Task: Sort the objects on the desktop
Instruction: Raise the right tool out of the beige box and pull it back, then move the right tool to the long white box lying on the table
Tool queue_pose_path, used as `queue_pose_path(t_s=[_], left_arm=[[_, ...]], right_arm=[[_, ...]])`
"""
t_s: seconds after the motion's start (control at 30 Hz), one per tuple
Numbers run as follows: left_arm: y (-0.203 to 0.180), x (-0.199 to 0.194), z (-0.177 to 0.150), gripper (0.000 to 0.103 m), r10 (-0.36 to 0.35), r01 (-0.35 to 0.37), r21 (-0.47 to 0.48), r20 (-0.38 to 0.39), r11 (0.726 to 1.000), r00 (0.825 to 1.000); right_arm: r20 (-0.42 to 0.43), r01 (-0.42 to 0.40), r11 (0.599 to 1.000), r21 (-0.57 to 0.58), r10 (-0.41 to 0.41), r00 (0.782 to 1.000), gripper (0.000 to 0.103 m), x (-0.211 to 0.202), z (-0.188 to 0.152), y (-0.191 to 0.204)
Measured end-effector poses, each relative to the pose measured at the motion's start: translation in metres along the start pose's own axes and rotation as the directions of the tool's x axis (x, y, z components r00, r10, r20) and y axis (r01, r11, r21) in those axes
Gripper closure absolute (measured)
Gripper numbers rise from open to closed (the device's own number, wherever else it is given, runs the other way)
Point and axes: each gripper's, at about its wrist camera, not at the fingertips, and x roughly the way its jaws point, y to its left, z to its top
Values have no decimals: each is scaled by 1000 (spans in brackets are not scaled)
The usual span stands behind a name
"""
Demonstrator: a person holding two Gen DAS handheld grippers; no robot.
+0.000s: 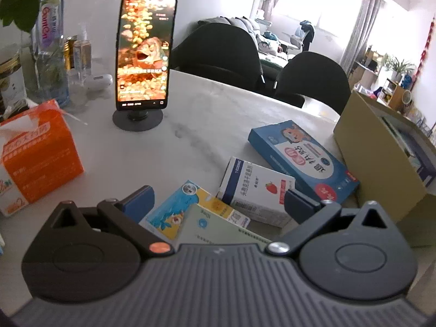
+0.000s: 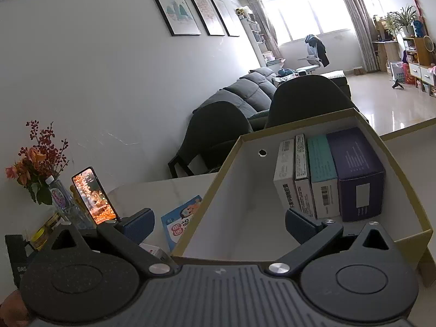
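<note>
My left gripper (image 1: 218, 200) hangs open above a heap of small boxes on the white table: a pale green box (image 1: 218, 229) nearest, a blue-and-yellow cartoon box (image 1: 179, 212), a white strawberry box (image 1: 256, 190) and a flat blue box (image 1: 302, 160). Nothing sits between its fingers. To the right stands a tan cardboard box (image 1: 376, 158). My right gripper (image 2: 218, 224) is open over that tan box (image 2: 218, 179), whose white inside holds several upright boxes at its right: white ones (image 2: 286, 177), a teal one (image 2: 323, 174) and a dark purple one (image 2: 357, 171). The flat blue box (image 2: 179, 220) peeks out to its left.
A lit phone on a round stand (image 1: 144, 51) rises at the table's back. An orange tissue pack (image 1: 35, 152), a water bottle (image 1: 50, 46) and small jars crowd the left side. Two dark chairs (image 1: 310, 81) stand behind the far edge. Flowers (image 2: 35, 160) sit by the wall.
</note>
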Motion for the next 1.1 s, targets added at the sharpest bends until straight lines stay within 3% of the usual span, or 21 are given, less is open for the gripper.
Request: queue_pose_path(t_s=[0.33, 0.6, 1.1], left_arm=[[-11, 21, 0, 0, -21, 24, 66, -46, 998, 999], [-21, 34, 1, 0, 18, -8, 153, -64, 988, 998], [-54, 53, 9, 0, -14, 52, 326, -119, 944, 993]], right_arm=[[-17, -13, 1000, 15, 13, 1000, 0, 8, -2, -5], [-26, -10, 1000, 19, 11, 1000, 0, 10, -3, -10], [-29, -20, 999, 27, 21, 999, 0, 13, -4, -10]])
